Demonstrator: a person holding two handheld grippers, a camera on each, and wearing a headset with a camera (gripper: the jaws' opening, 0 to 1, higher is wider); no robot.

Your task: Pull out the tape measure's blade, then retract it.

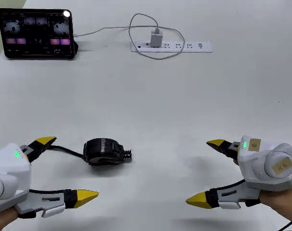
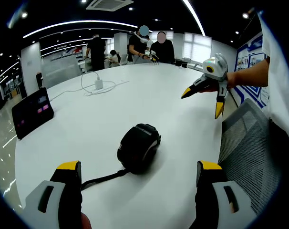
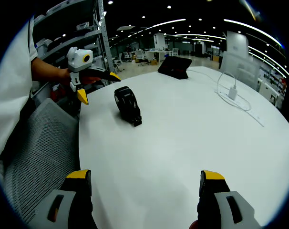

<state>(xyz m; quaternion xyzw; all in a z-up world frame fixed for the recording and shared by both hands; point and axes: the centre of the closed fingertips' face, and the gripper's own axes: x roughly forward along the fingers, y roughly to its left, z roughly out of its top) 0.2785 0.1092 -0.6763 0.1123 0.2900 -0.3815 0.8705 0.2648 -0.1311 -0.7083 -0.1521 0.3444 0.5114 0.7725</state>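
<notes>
On the white desk [image 1: 184, 106], the black tape measure [image 1: 103, 151] sits just beside the left claw [image 1: 73, 167], strap [image 1: 64, 150] trailing toward it. Both claws are wide open, holding nothing; the right claw [image 1: 198, 172] hangs well apart from it.

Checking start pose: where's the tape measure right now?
Tape measure lies on the table, lower left in head view, just ahead of the open left gripper.
</notes>
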